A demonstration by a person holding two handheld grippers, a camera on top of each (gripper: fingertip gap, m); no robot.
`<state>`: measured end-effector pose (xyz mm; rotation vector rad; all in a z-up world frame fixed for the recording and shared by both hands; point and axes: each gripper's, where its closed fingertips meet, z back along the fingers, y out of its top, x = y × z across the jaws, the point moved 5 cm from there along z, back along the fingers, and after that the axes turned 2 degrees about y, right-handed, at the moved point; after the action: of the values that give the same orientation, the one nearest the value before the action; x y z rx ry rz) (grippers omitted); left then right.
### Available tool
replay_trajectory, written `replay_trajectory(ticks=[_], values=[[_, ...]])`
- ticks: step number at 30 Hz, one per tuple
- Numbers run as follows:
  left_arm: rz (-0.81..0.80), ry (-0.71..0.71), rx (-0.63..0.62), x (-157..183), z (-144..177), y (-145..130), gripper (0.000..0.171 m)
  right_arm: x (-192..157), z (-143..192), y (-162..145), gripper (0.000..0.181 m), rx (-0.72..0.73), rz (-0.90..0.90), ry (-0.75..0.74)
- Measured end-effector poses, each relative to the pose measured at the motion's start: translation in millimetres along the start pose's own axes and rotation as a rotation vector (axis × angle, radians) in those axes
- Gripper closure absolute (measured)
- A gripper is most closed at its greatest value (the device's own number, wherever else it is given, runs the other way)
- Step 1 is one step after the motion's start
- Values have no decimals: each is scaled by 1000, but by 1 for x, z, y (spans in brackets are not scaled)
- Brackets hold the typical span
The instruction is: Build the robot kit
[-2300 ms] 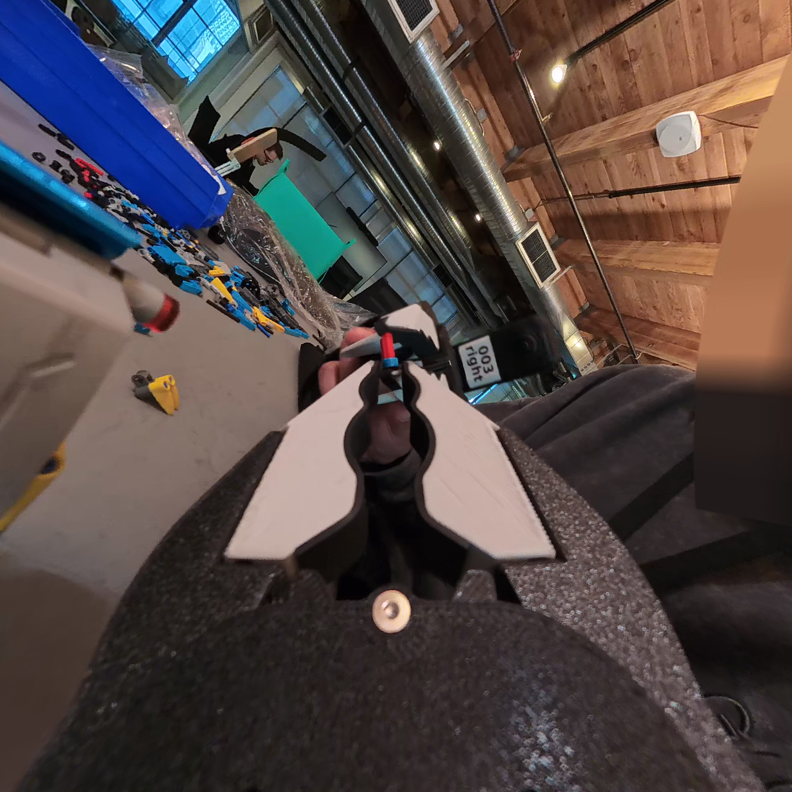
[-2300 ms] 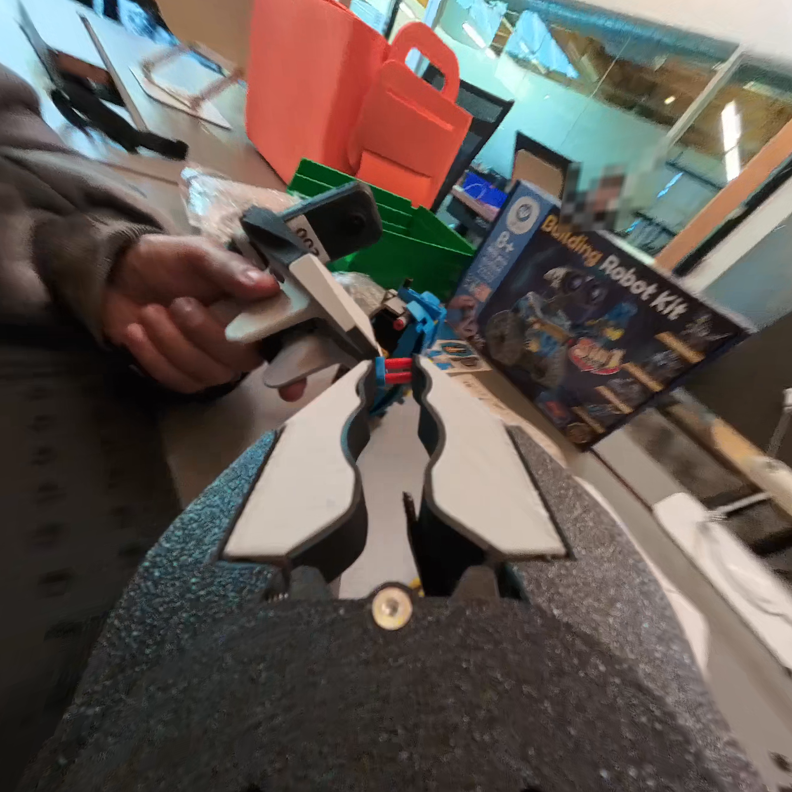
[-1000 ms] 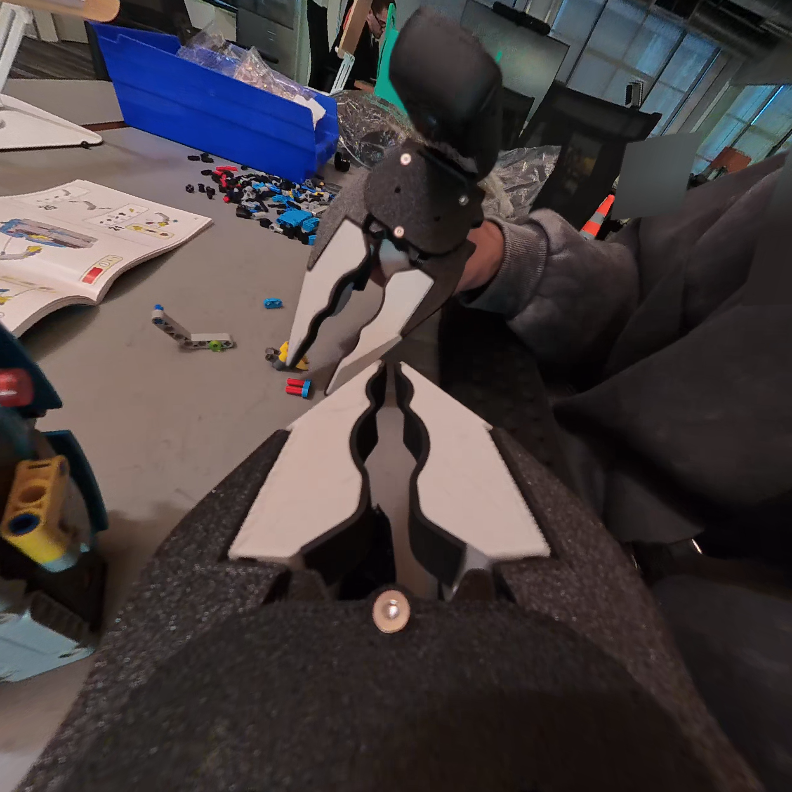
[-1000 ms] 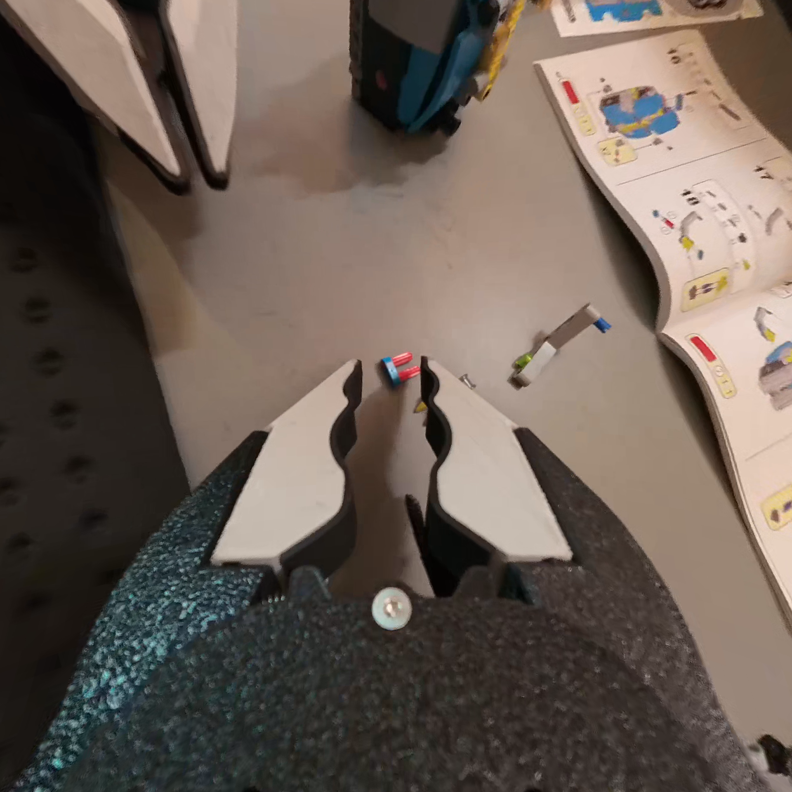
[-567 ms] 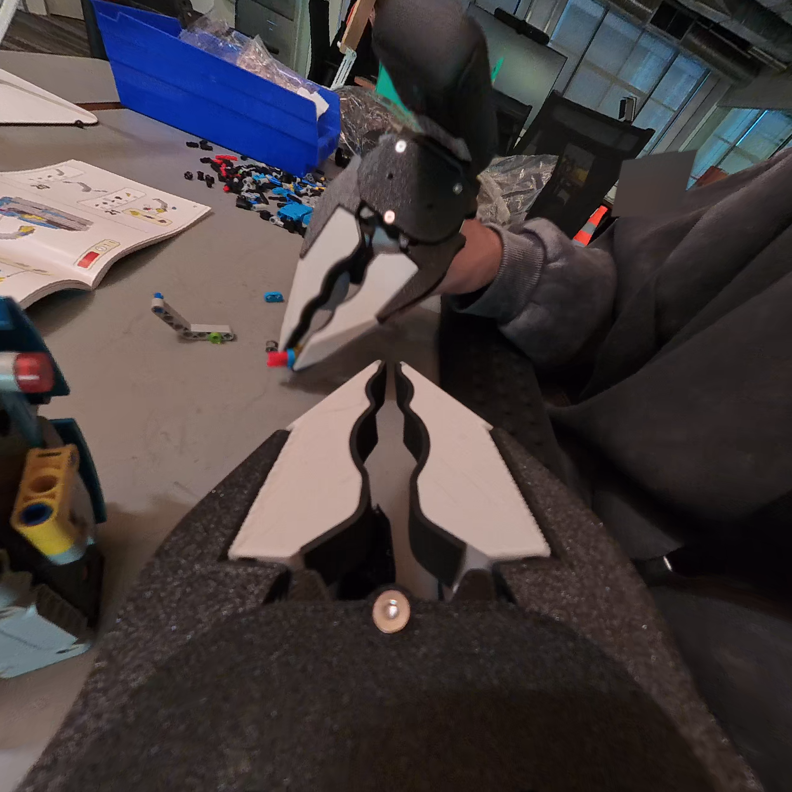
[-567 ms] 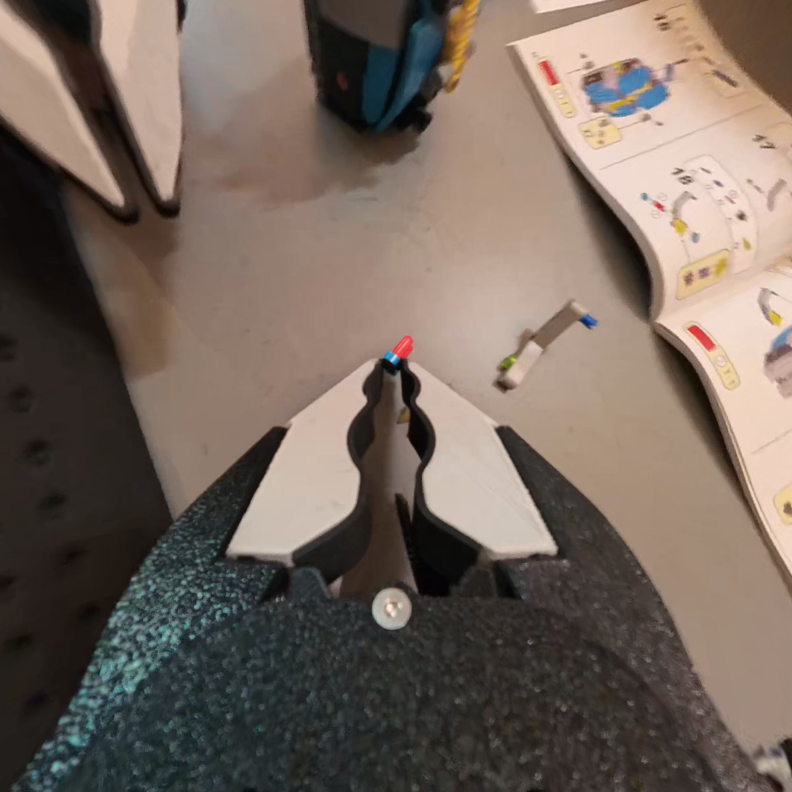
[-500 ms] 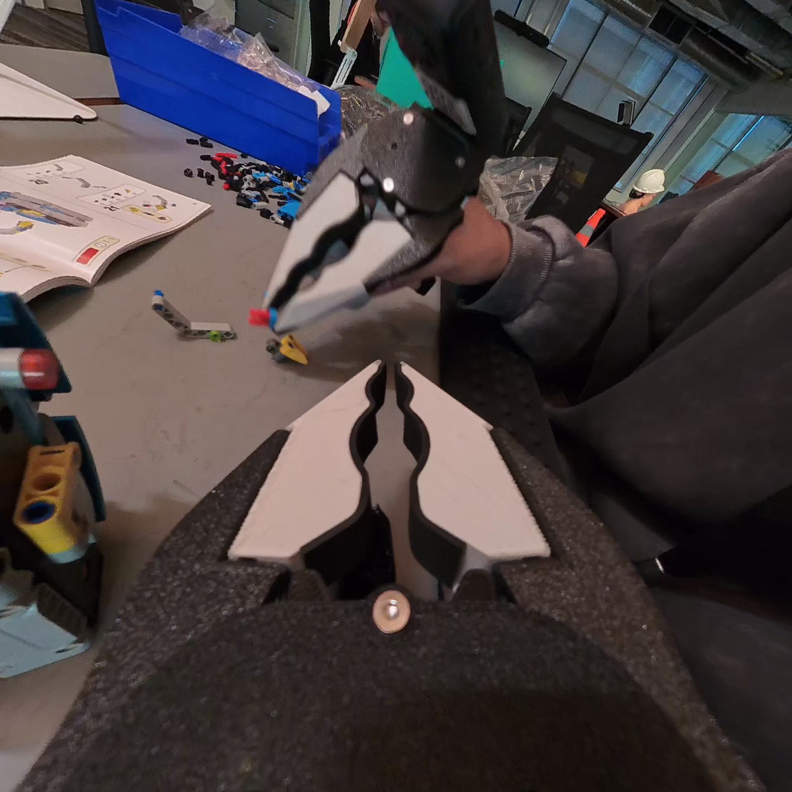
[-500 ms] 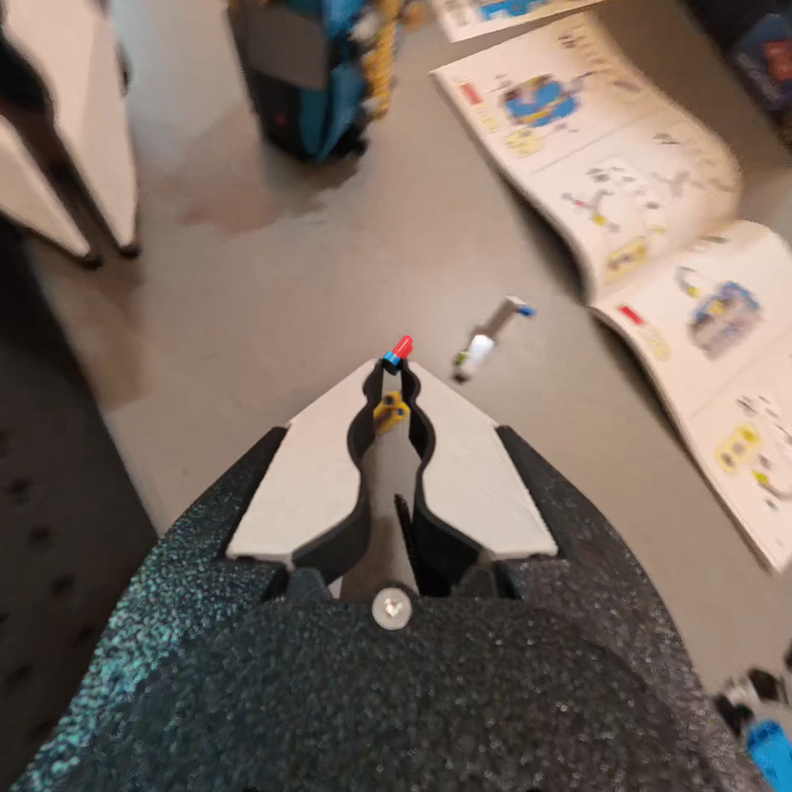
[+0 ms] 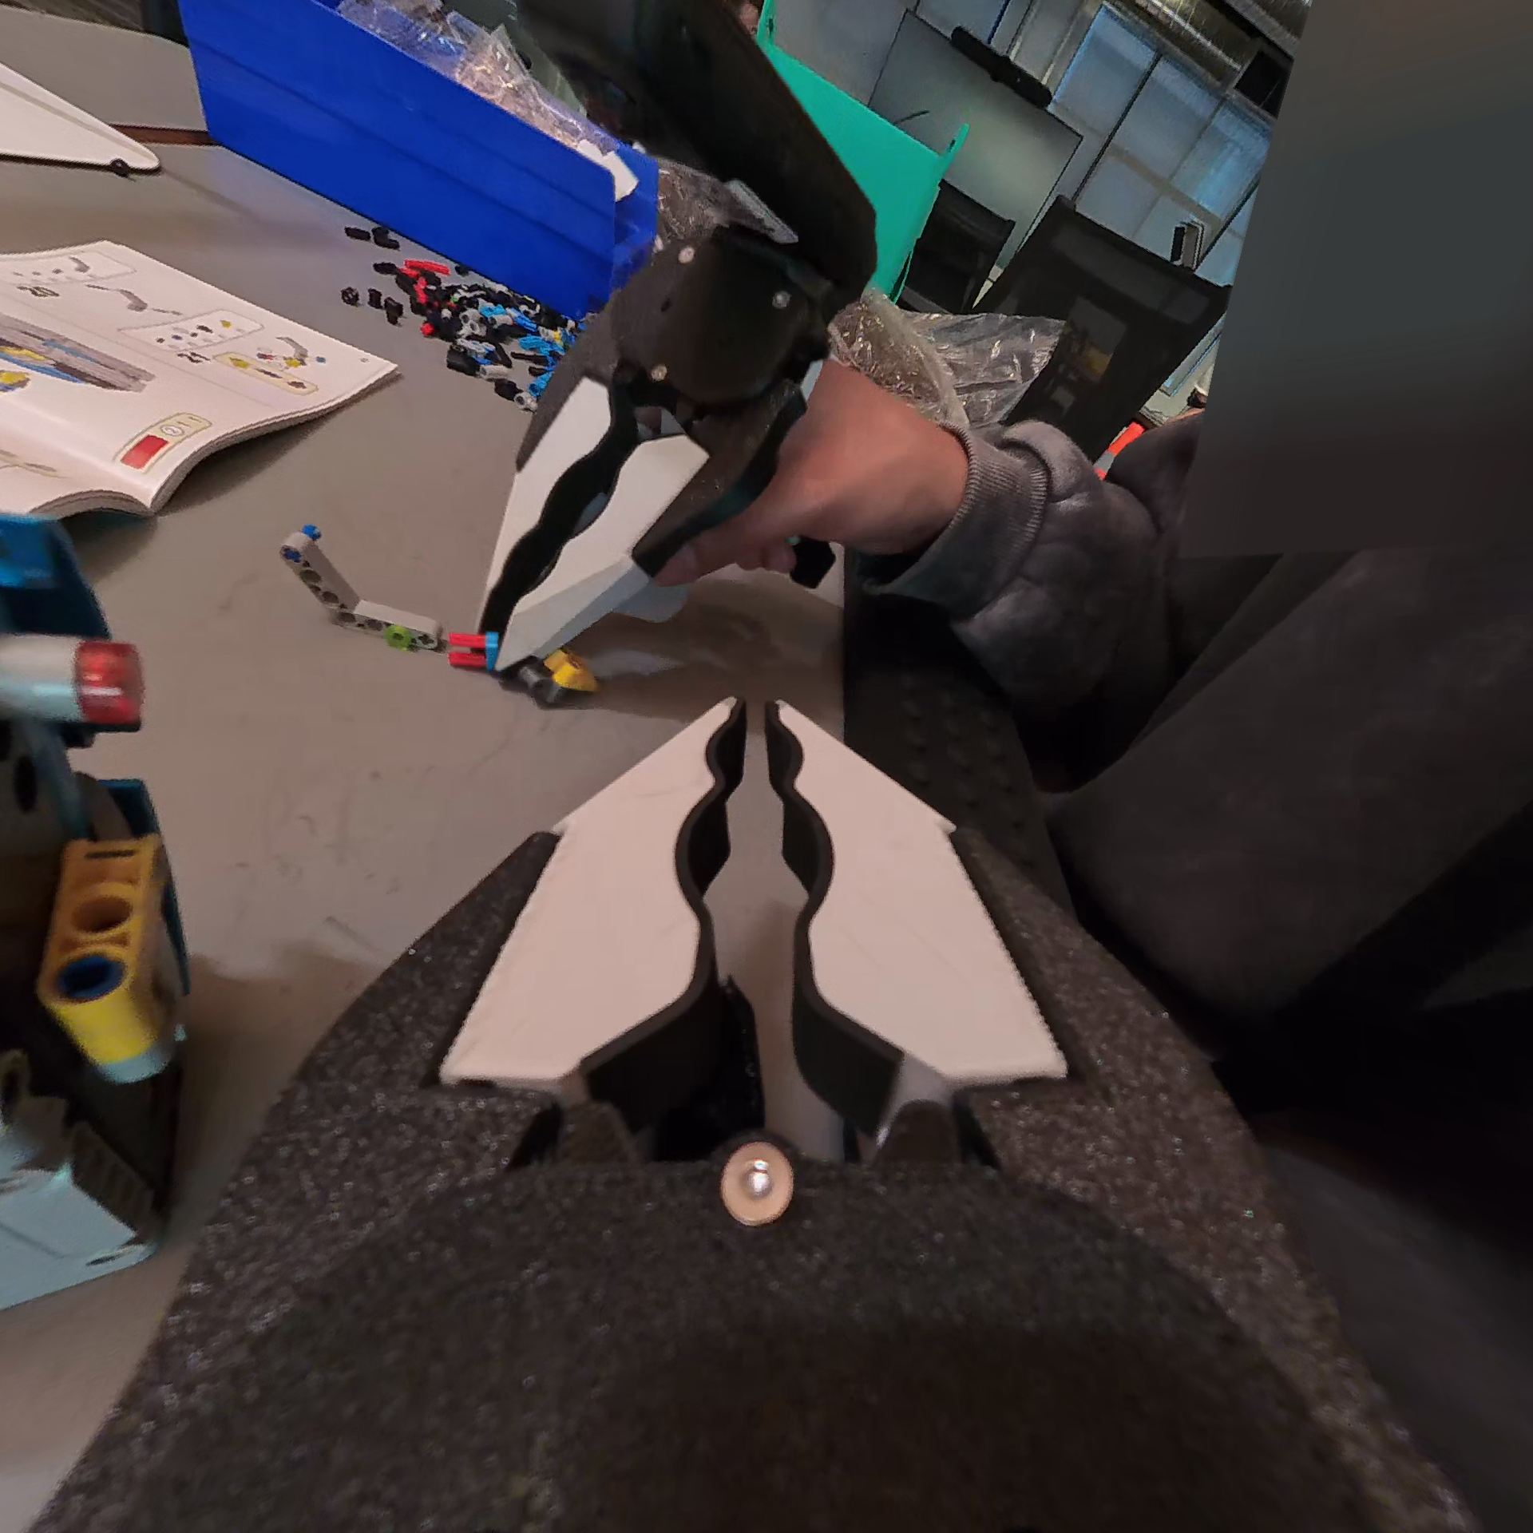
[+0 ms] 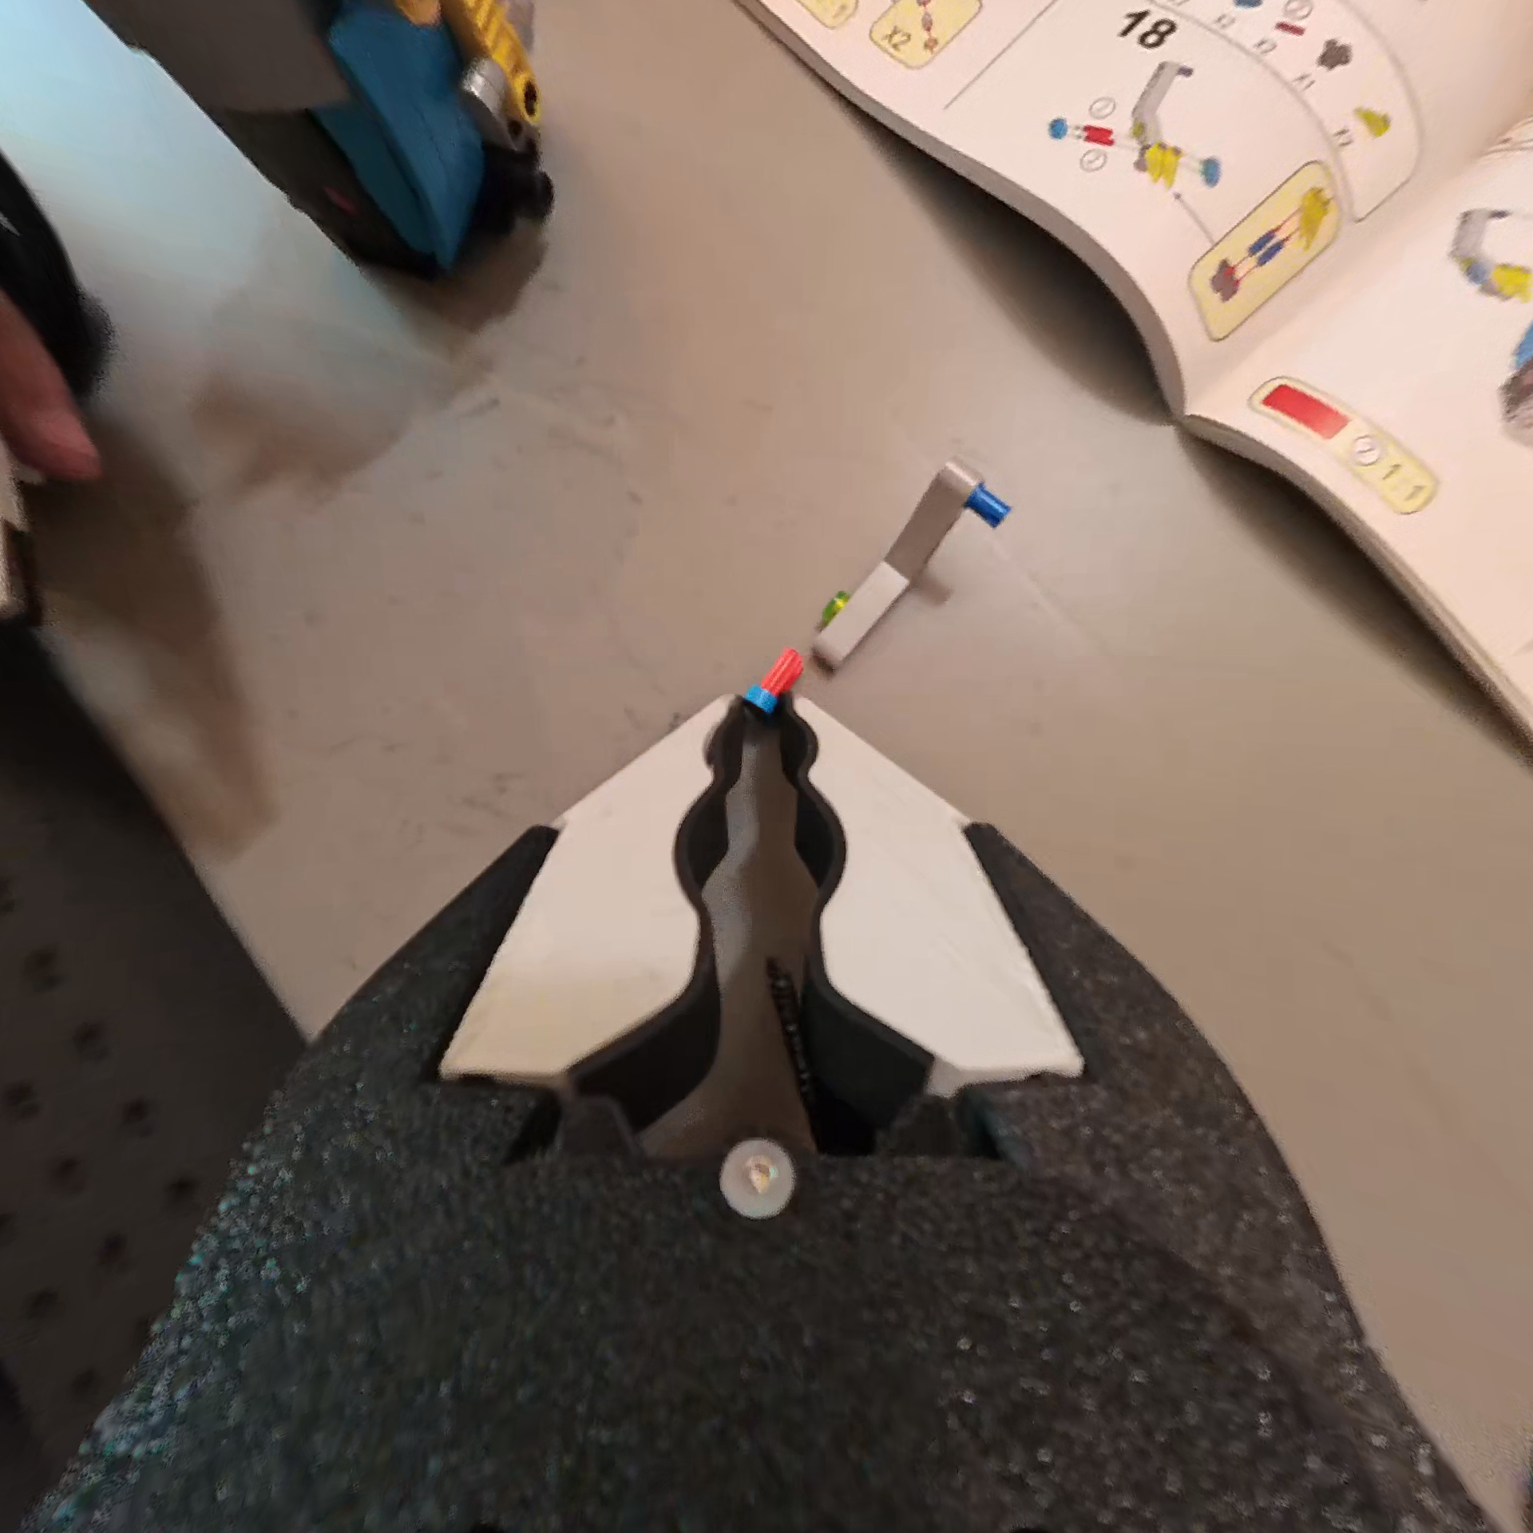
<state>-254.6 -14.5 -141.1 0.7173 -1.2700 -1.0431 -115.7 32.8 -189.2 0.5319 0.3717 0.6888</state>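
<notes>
Beside blue bin holding bags, right tool clamps pin; left tool nearly closed, empty

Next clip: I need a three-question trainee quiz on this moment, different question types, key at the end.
1. True or false: the right gripper is shut on the red-and-blue pin.
2. Multiple choice: which piece lies nearest the pin's red tip? A) grey angled beam B) open instruction booklet C) blue bin
3. Fill in: the left gripper holds ____; its jaws are almost closed, a narrow gap between them.

Key: 1 true; 2 A; 3 nothing
</notes>
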Motion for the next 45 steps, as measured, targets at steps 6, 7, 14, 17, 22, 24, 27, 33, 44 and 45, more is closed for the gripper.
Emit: replay_trajectory(ticks=[6, 7, 14, 17, 22, 24, 27, 33, 44, 45], values=[[22, -8, -1, -2, 0, 0, 167, -8, -5, 3, 166, 96, -28, 144], [26, -9, 0, -2, 0, 0, 167, -9, -3, 4, 164, 119, 5, 146], [3, -8, -4, 0, 0, -1, 166, -16, 24, -13, 157, 197, 305, 43], [-16, -9, -15, 2, -2, -2, 166, -18, 18, -20, 154, 160, 289, 31], [-10, -14, -16, 2, -2, -2, 166, -17, 9, -19, 150, 166, 292, 48], [-3, -15, -17, 1, -2, -2, 166, -17, 7, -18, 155, 155, 285, 55], [-3, -15, -16, 1, -2, -2, 166, -13, 7, -18, 166, 138, 257, 38], [-15, -12, -21, 3, -2, -2, 165, -1, 17, -17, 166, -57, 80, -66], [-19, -13, -20, 4, -1, -3, 165, -3, 14, -1, 163, -196, 7, -176], [-23, -12, -21, 4, -1, -3, 165, -4, 13, 0, 162, -195, 12, -175]])
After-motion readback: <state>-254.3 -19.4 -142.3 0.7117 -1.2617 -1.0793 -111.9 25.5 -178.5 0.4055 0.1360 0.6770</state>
